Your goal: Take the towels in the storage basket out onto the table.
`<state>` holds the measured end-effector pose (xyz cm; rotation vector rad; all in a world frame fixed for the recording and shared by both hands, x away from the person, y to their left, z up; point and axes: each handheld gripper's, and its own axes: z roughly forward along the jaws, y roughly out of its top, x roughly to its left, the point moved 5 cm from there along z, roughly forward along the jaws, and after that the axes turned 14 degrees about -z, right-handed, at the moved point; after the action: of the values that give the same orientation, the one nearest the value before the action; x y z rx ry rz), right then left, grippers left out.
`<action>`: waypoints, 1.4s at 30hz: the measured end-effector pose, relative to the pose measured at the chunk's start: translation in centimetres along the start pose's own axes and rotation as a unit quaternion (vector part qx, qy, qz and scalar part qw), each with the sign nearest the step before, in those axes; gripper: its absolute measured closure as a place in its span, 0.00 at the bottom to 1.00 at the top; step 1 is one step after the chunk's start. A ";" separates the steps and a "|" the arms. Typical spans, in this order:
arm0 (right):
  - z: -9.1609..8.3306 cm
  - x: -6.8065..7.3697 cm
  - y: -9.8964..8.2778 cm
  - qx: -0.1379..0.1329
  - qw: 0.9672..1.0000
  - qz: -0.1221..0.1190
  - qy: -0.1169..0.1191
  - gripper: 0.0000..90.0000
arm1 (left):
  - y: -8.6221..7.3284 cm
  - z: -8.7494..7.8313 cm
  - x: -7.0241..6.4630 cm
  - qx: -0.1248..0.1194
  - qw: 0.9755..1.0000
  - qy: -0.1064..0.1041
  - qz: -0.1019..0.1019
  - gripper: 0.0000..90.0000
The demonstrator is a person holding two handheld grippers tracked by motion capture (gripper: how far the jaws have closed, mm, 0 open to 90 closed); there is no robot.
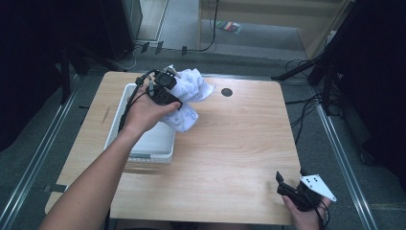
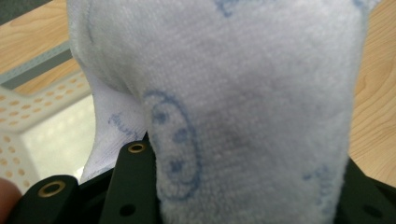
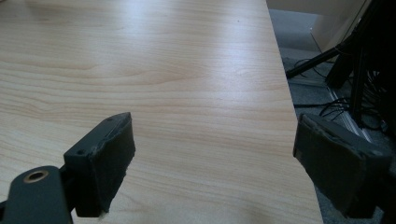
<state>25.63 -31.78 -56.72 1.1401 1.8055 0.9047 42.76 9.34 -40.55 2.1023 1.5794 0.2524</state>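
Observation:
A white cloth with blue prints (image 1: 190, 91) hangs bunched above the right rim of a white perforated basket (image 1: 143, 155) at the table's left. My left gripper (image 1: 173, 101) is shut on the cloth, with the hand over the basket. In the left gripper view the cloth (image 2: 233, 93) fills the space between the black jaws, and the basket's wall (image 2: 32, 116) shows behind it at the left. My right gripper (image 1: 292, 184) rests at the table's near right corner. It (image 3: 215, 158) stands open over bare wood with nothing between its pads (image 3: 114, 154).
The wooden table (image 1: 239, 139) has a round black grommet hole (image 1: 227, 92) near its far edge. Its right edge (image 3: 292, 116) runs close beside my right gripper. Cables and stand legs (image 1: 306, 72) lie on the floor to the right.

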 end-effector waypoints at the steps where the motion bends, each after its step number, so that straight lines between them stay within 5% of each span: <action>1: 0.0 0.0 0.0 0.001 1.000 0.003 0.000 0.14 | 0.2 0.2 -0.6 0.001 1.000 -0.001 0.003 0.62; 23: 0.0 -0.1 0.0 0.000 1.000 0.005 0.001 0.14 | 0.9 3.4 -5.5 0.010 0.999 -0.035 0.022 0.61; 42: 0.0 -0.1 0.0 0.001 1.000 0.006 0.001 0.14 | -0.5 7.9 -7.6 0.022 0.997 -0.067 0.011 0.58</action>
<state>25.65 -31.85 -56.73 1.1537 1.8034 0.9108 43.36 0.11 -46.49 2.1237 1.4963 0.0819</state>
